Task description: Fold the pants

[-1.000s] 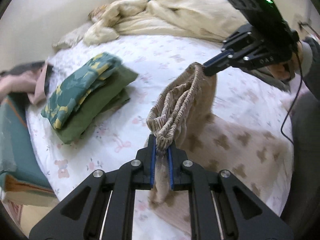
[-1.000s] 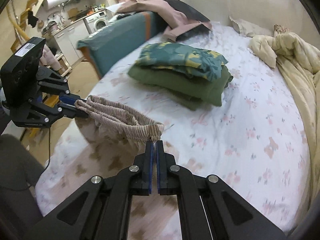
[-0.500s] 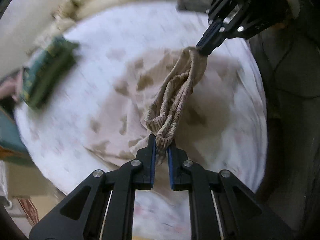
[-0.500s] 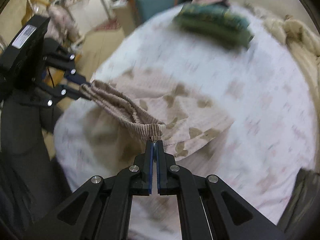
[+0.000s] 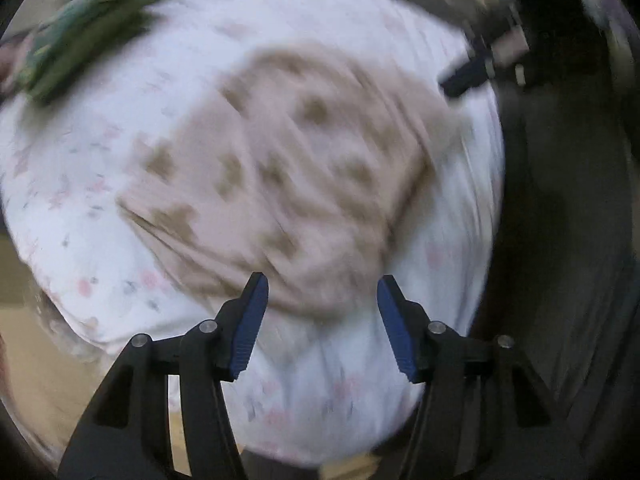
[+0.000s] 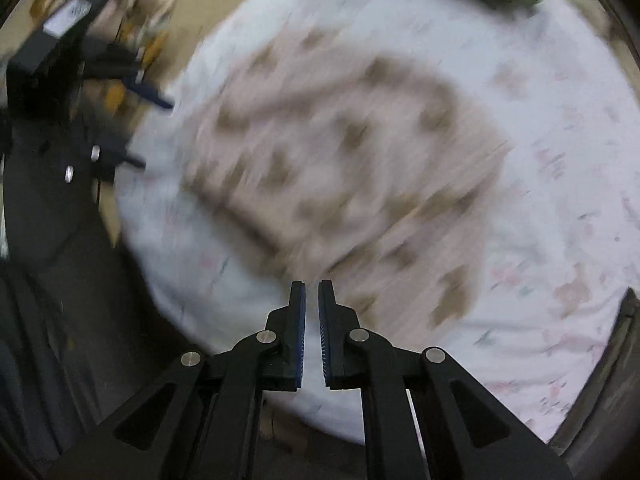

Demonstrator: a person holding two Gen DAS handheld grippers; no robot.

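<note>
bed (image 5: 80,200), white floral sheet, all blurry | pants (image 5: 288,168) flat just ahead of both grippers | left gripper (image 5: 322,296) opening, empty | right gripper (image 6: 311,300) opening a crack, empty

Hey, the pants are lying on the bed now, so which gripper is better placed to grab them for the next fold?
Left, probably. The left gripper is opening wide, nothing between its pads, right over the near edge of the pants. The right gripper is only just opening, a narrow empty gap.

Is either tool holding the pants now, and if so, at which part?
Neither. The left tool and right tool are both opening with nothing between them; the pants lie on the bed sheet.
</note>
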